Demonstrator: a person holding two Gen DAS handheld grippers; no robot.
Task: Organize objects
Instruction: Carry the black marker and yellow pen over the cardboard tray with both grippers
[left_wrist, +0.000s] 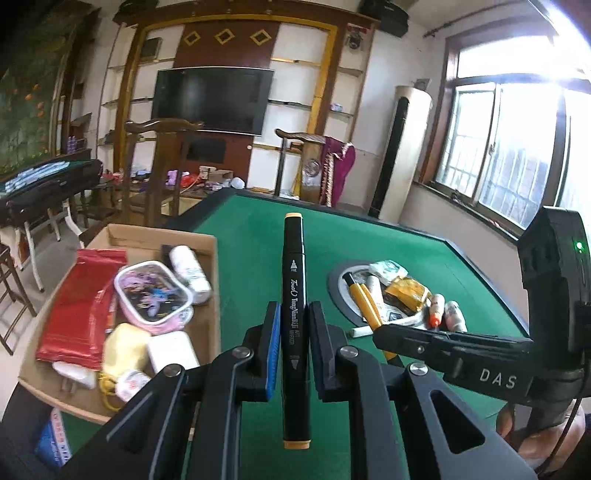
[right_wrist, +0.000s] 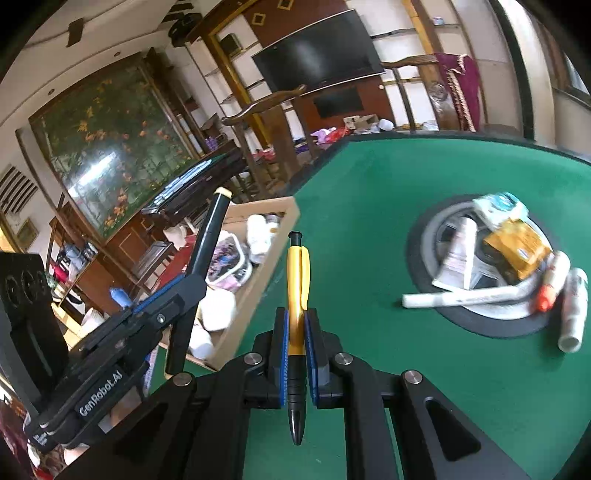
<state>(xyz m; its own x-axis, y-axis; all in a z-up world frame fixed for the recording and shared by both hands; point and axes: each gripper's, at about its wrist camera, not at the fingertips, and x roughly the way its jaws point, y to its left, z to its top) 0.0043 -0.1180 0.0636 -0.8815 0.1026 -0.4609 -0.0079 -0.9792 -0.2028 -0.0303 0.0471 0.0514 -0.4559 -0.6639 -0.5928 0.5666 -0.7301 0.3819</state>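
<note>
**Both grippers loaded above the table**

I see the green table (left_wrist: 258, 221) in both views. The box (left_wrist: 212, 295) sits at its left edge; only the left view shows its contents clearly: a red pouch (left_wrist: 81, 299), a pink case (left_wrist: 153, 295), a white bottle (left_wrist: 190, 273). The right view shows the pile (right_wrist: 509, 258) on the round centre plate more fully; in the left view my right gripper crosses in front of it.

My left gripper (left_wrist: 293, 328) is clamped on a black marker (left_wrist: 294, 280). My right gripper (right_wrist: 297, 339) is clamped on a yellow pen (right_wrist: 297, 291).
</note>
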